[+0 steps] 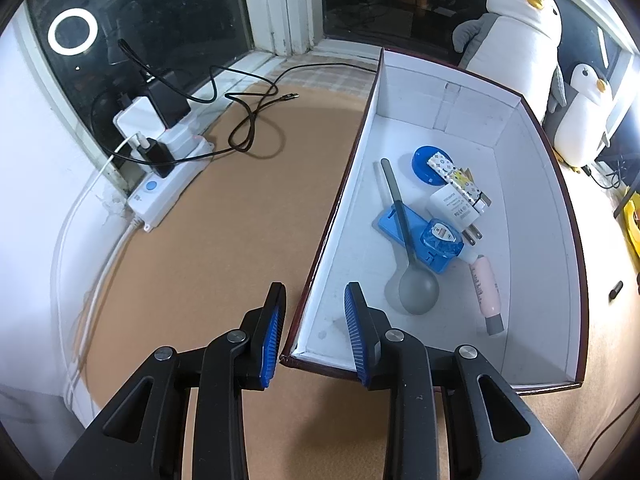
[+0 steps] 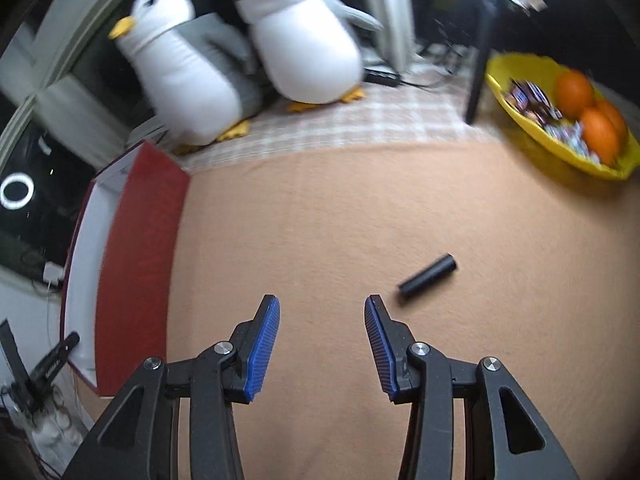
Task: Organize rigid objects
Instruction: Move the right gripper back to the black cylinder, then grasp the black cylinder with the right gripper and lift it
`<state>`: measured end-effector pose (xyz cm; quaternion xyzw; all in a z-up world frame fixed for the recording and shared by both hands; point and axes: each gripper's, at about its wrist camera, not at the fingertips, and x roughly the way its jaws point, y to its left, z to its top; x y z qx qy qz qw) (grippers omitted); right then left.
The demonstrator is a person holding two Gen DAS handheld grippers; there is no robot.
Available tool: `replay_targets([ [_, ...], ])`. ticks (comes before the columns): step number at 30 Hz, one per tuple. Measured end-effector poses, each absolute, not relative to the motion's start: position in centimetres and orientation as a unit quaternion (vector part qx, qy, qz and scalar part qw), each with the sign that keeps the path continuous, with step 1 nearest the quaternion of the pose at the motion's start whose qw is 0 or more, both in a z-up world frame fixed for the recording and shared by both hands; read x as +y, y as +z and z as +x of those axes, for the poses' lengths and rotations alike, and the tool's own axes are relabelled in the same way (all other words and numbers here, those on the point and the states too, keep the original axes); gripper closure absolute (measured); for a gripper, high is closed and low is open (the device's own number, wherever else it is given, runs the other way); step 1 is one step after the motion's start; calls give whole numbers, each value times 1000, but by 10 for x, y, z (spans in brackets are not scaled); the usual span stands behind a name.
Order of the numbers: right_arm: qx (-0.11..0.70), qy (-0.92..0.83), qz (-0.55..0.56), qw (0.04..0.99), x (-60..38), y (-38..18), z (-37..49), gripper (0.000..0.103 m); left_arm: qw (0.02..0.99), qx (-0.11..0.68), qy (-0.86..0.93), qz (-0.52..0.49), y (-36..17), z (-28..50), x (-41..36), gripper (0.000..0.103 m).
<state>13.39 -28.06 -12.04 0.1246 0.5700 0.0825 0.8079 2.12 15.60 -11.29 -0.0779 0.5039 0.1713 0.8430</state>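
Observation:
A white-lined box with dark red outer walls (image 1: 536, 184) holds a grey spoon (image 1: 416, 288), a blue flat case (image 1: 404, 228), a blue tape dispenser (image 1: 442, 236), a white charger plug (image 1: 454, 206), a blue round lid (image 1: 424, 162), a patterned packet (image 1: 456, 174) and a pink tube (image 1: 486, 284). My left gripper (image 1: 314, 300) is open, its jaws straddling the box's near left corner. My right gripper (image 2: 322, 308) is open and empty above the tan table. A black cylinder (image 2: 427, 275) lies on the table just ahead and right of it. The box (image 2: 136, 256) stands to its left.
A white power strip (image 1: 168, 176) with plugs and black cables (image 1: 248, 120) lies at the left by the window. Two plush penguins (image 2: 248, 60) stand behind the box. A yellow bowl (image 2: 532, 120) with oranges and sweets sits at the far right.

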Motion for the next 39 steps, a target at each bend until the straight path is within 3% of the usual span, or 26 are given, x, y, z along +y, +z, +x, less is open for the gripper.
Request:
replay_targets([
  [20, 619, -10, 159, 769, -322, -184, 172, 63, 843, 503, 176, -78, -113, 23, 155, 74],
  [25, 627, -11, 131, 768, -316, -187, 176, 72, 842, 504, 176, -81, -116, 23, 157, 74],
  [29, 629, -3, 111, 770, -312, -187, 177, 88, 841, 505, 177, -85, -118, 24, 160, 74],
  [39, 597, 57, 65, 798, -264, -147, 172, 88, 839, 506, 179, -92, -123, 27, 170, 74],
])
